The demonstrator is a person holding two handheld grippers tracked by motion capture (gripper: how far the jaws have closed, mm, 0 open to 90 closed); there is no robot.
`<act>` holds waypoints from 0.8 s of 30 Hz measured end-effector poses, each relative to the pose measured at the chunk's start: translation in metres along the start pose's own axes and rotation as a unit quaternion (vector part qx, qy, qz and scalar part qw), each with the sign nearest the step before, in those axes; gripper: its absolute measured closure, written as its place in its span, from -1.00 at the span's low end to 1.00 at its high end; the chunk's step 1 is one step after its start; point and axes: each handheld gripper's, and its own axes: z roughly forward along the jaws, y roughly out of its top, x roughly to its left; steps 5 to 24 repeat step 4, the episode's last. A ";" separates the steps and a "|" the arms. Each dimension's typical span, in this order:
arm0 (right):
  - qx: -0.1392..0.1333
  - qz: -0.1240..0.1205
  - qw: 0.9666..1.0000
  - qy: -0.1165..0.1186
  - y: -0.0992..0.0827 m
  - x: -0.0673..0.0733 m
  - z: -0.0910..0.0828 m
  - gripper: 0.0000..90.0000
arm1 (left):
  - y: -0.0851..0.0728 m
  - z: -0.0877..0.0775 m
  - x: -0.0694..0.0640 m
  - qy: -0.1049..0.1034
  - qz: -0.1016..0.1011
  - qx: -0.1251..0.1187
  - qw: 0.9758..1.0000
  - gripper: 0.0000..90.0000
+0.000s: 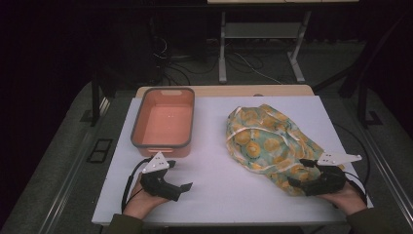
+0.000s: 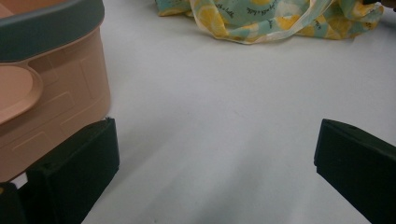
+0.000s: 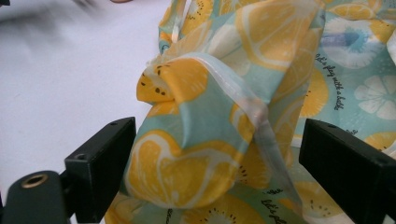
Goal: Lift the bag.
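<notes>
A crumpled cloth bag (image 1: 265, 141) printed with yellow lemon slices on pale green lies on the right half of the white table (image 1: 214, 190). My right gripper (image 1: 298, 171) is open at the bag's near corner, and a bunched fold of the bag (image 3: 196, 140) sits between its two black jaws without being squeezed. My left gripper (image 1: 179, 175) is open over bare table just in front of the orange bin (image 1: 163, 122). In the left gripper view the bin's wall (image 2: 56, 107) is close beside one jaw, and the bag (image 2: 266, 18) lies farther off.
The orange bin has a grey rim and nothing inside. The table's front edge runs just behind both hands. Beyond the table's far edge stand a desk frame (image 1: 263, 44) and loose cables on a dark floor.
</notes>
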 end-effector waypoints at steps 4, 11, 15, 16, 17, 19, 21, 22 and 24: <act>-0.002 -0.001 1.000 0.002 0.000 0.000 0.000 -0.75 | 0.000 0.001 0.000 0.001 -0.001 0.003 1.000 -1.00; -0.002 -0.001 1.000 0.002 0.000 0.000 0.000 -0.75 | 0.000 0.001 0.000 0.001 -0.001 0.003 1.000 -1.00; -0.002 -0.001 1.000 0.002 0.000 0.000 0.000 -0.75 | 0.000 0.001 0.000 0.001 -0.001 0.003 1.000 -1.00; -0.002 -0.001 1.000 0.002 0.000 0.000 0.000 -0.75 | 0.000 0.001 0.000 0.001 -0.001 0.003 1.000 -1.00; -0.002 -0.001 1.000 0.002 0.000 0.000 0.000 -0.75 | 0.000 0.001 0.000 0.001 -0.001 0.003 1.000 -1.00; -0.002 -0.001 1.000 0.002 0.000 0.000 0.000 -0.75 | 0.000 0.001 0.000 0.001 -0.001 0.003 1.000 -1.00; -0.002 -0.001 1.000 0.002 0.000 0.000 0.000 -0.75 | 0.000 0.001 0.000 0.001 -0.001 0.003 1.000 -1.00; -0.002 -0.001 1.000 0.002 0.000 0.000 0.000 -0.75 | 0.000 0.001 0.000 0.001 -0.001 0.003 1.000 -1.00; -0.002 -0.001 1.000 0.002 0.000 0.000 0.000 -0.75 | 0.000 0.001 0.000 0.001 -0.001 0.003 1.000 -1.00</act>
